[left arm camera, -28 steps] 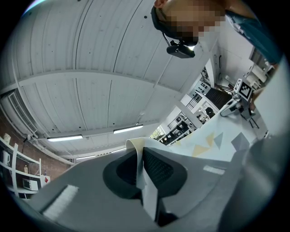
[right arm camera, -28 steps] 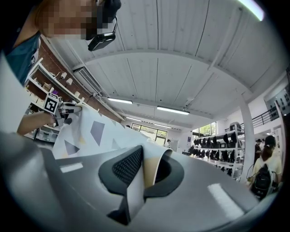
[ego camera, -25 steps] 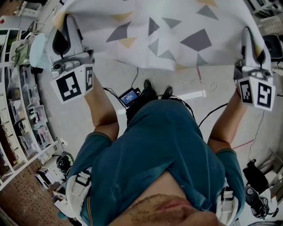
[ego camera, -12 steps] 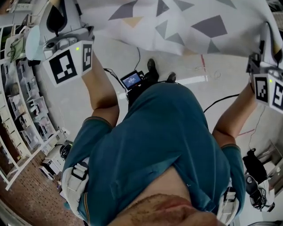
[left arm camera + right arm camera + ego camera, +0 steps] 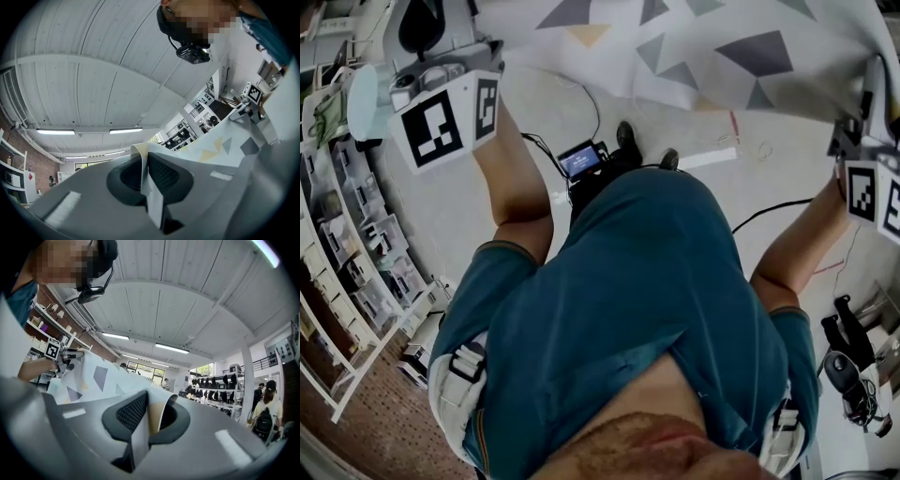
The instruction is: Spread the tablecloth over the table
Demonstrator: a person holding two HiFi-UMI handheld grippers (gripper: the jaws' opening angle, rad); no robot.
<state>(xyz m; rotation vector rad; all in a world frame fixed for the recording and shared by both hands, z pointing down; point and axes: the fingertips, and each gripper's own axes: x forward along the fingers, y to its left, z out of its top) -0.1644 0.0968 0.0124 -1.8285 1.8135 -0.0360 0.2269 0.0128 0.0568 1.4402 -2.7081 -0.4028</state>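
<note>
Cloth (image 5: 722, 47) hangs stretched in mid-air, one corner pinched tight in my left gripper (image 5: 148, 180) and another in my right gripper (image 5: 146, 422), so I judge laying it over the bench is not yet done.

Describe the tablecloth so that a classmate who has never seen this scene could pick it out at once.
Start at the person's teal shirt and look up the picture. The tablecloth stretches between the left gripper and right gripper, each shut on an edge. Only it is white with grey and yellow triangles.
</note>
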